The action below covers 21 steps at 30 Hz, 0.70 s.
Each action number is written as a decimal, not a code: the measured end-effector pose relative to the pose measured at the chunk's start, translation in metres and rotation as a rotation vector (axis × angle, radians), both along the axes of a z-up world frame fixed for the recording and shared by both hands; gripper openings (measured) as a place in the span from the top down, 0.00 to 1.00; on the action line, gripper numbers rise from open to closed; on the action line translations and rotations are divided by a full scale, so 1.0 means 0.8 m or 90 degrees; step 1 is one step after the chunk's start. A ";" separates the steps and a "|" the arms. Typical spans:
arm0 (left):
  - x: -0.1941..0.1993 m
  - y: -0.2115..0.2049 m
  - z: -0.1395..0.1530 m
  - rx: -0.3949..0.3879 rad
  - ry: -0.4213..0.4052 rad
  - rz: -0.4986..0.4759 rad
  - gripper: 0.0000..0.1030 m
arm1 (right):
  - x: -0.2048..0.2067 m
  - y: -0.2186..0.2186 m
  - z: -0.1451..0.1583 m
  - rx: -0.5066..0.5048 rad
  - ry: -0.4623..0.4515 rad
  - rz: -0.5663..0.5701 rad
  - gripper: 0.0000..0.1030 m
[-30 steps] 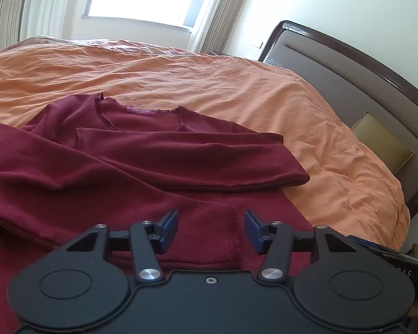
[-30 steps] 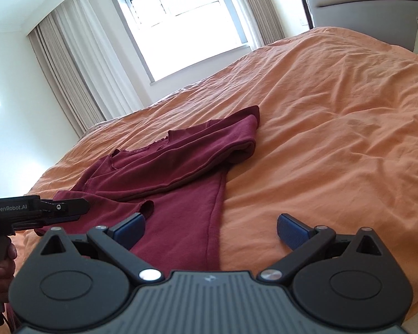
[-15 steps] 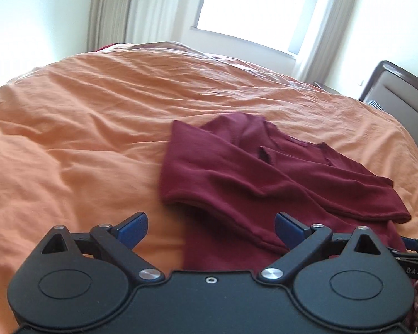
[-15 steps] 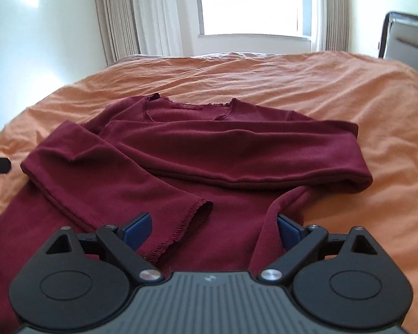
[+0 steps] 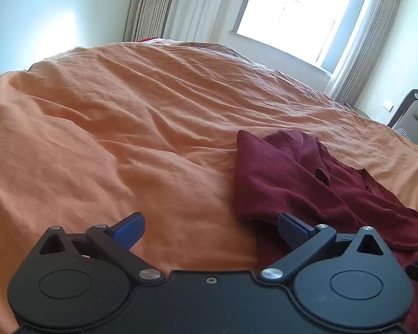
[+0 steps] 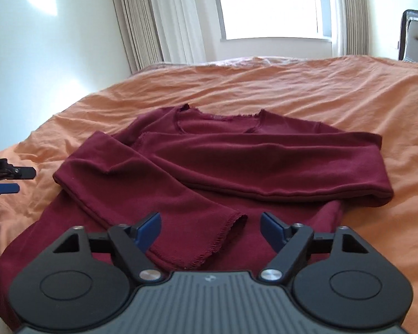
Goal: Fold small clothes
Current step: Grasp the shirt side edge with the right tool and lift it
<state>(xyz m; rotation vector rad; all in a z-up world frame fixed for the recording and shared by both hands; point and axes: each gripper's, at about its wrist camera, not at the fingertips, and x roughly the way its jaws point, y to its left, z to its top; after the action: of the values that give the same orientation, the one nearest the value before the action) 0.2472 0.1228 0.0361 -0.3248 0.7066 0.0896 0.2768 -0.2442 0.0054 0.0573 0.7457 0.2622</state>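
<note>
Garment: a dark red long-sleeved top [image 6: 209, 172] lies flat on the bed, neckline toward the window, hem toward the near edge of the bed.
Sleeves: both are folded across the chest; the sleeve from the right [image 6: 278, 164] runs straight across, and the sleeve from the left [image 6: 142, 194] lies slanted, its stitched cuff [image 6: 217, 245] ending over the lower body of the top.
Left claw [image 5: 210, 229]: released, blue fingers [image 5: 128, 229] spread wide and holding nothing; it hovers over the cover at the top's left side, with its right-hand finger just beside the folded left sleeve's edge. Whether that finger touches the cloth, I cannot tell.
Left claw, other view: its tips [image 6: 7, 181] show at the left edge of the right wrist view, apart from the top, above the cover.
Right claw [image 6: 210, 229]: released, jaws apart and empty; it hangs above the lower part of the top, the slanted sleeve's cuff lying between its fingers in the view.
Bed: an orange, creased cover [image 5: 125, 111] spreads over the whole bed under the garment.
Room: a bright window [image 6: 267, 5] with pale curtains [image 6: 164, 19] stands beyond the far edge of the bed; a dark headboard [image 5: 412, 117] rises at the right edge.
</note>
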 end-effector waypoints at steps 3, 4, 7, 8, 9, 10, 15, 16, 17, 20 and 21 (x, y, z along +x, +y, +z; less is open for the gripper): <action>0.004 0.000 0.001 0.001 -0.003 -0.004 0.01 | 0.022 0.008 -0.021 -0.019 0.048 -0.033 0.48; 0.005 0.000 0.001 0.003 -0.004 -0.006 0.01 | 0.025 0.008 -0.025 -0.016 0.052 -0.038 0.58; 0.013 0.003 0.004 0.012 -0.007 -0.010 0.01 | 0.021 0.012 -0.017 -0.011 0.039 -0.013 0.92; 0.016 0.005 0.006 0.015 -0.009 -0.009 0.01 | 0.019 0.015 -0.009 -0.011 0.027 0.001 0.93; 0.018 0.006 0.008 0.016 -0.012 -0.009 0.01 | 0.017 0.016 0.000 -0.007 0.017 0.017 0.94; 0.020 0.007 0.010 0.014 -0.016 -0.010 0.01 | 0.018 0.018 0.017 0.005 0.003 0.036 0.94; 0.029 0.014 0.022 0.005 -0.039 -0.010 0.01 | 0.029 0.039 0.126 -0.041 -0.136 0.123 0.94; 0.031 0.015 0.024 0.001 -0.042 -0.010 0.01 | 0.035 0.047 0.155 -0.053 -0.167 0.141 0.94; 0.033 0.017 0.026 -0.004 -0.046 -0.008 0.01 | 0.040 0.054 0.178 -0.069 -0.195 0.155 0.94; 0.036 0.022 0.033 -0.019 -0.059 0.001 0.01 | 0.051 0.083 0.245 -0.120 -0.272 0.201 0.94; 0.038 0.024 0.036 -0.024 -0.062 0.003 0.01 | 0.053 0.090 0.261 -0.129 -0.289 0.213 0.94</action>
<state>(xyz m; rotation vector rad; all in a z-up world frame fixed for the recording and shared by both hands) 0.2772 0.1418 0.0646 -0.3644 0.6112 0.0653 0.3194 -0.1725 0.2139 -0.3137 0.3226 0.4965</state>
